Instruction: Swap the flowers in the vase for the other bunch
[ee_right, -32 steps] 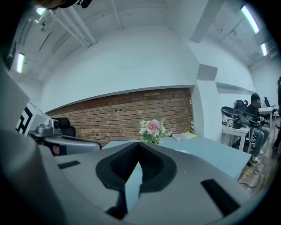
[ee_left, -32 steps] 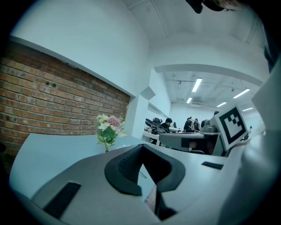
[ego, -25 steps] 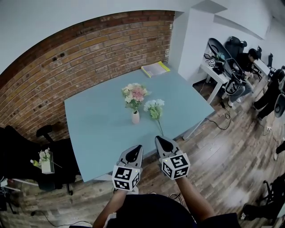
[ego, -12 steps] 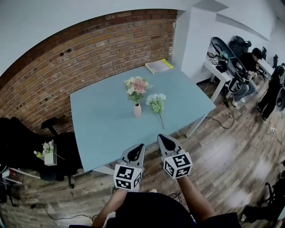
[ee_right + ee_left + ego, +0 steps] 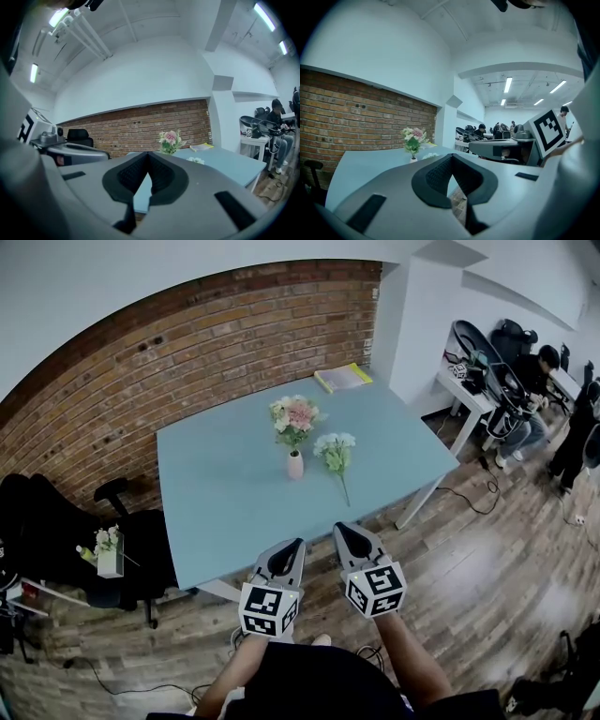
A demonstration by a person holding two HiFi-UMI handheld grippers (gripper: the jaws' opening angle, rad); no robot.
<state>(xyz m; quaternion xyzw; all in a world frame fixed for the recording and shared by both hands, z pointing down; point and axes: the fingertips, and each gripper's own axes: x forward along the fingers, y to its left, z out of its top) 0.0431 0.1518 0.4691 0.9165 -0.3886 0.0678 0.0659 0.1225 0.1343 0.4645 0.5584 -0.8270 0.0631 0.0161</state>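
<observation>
A small white vase [image 5: 295, 466] stands near the middle of the light blue table [image 5: 216, 512] and holds a bunch of pink and cream flowers [image 5: 294, 416]. A second bunch with white blooms [image 5: 336, 448] lies flat on the table just right of the vase. Both grippers hang short of the table's near edge, over the wooden floor. My left gripper [image 5: 295, 546] and my right gripper [image 5: 339, 530] are shut with nothing between the jaws. The vase bunch [image 5: 413, 138] shows far ahead in the left gripper view, and the same vase bunch [image 5: 169, 140] shows beyond the tips in the right gripper view.
A yellow-green book [image 5: 343, 378] lies at the table's far right corner, by the brick wall [image 5: 141, 362]. A black chair [image 5: 127, 549] with a small box of flowers [image 5: 108, 554] stands left of the table. People sit at desks at the far right [image 5: 525, 390].
Both grippers have come closer to the table together, still shut. The table and flowers have shifted slightly right and up in the head view.
</observation>
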